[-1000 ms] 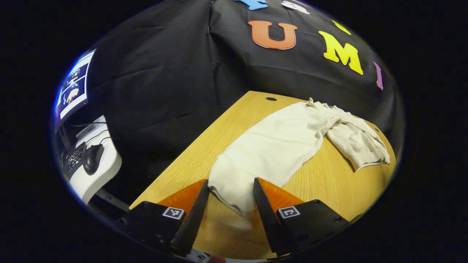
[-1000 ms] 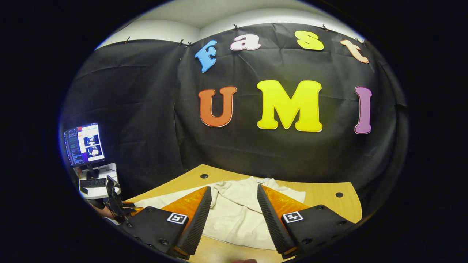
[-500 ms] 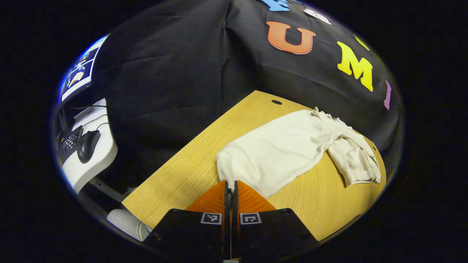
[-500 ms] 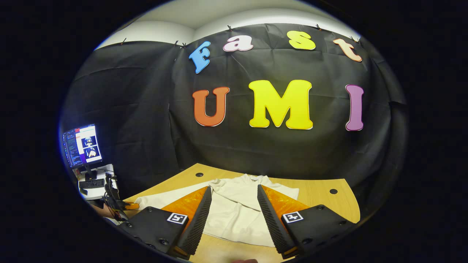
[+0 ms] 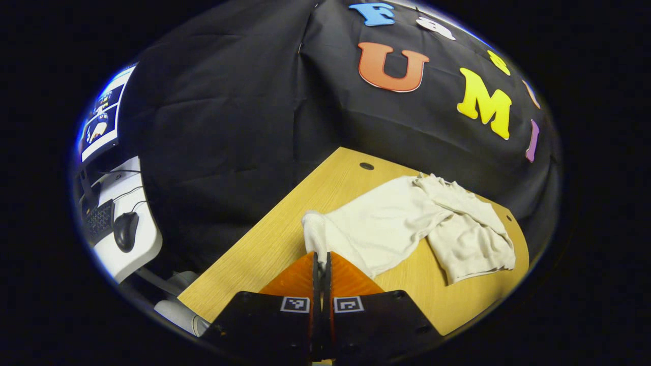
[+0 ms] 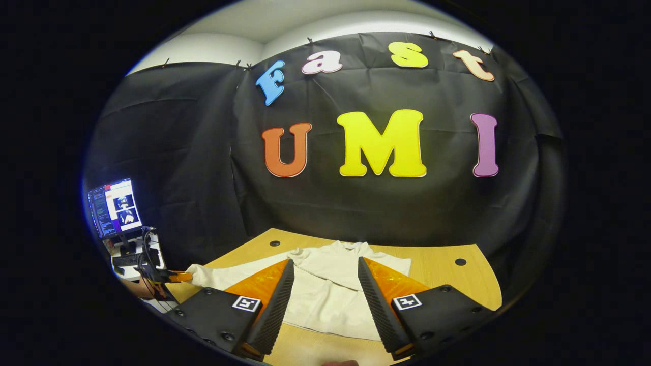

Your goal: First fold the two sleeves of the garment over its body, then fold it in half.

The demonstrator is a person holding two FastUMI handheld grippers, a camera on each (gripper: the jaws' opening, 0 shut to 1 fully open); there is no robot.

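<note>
Left gripper (image 5: 321,262) clamps garment (image 5: 386,223) sleeve end; right gripper (image 6: 325,284) gapes above it

The sweater (image 5: 391,223) is soft, thick cloth, matt and a bit wrinkly. It lies on a table (image 5: 264,249) of smooth wood with fine lines in it. Behind the table hangs a wall (image 6: 193,152) of thin, dull cloth with creases. Left of the table, a desk (image 5: 129,254) looks like smooth plastic, and the mouse (image 5: 125,230) on it is a little shiny.
</note>
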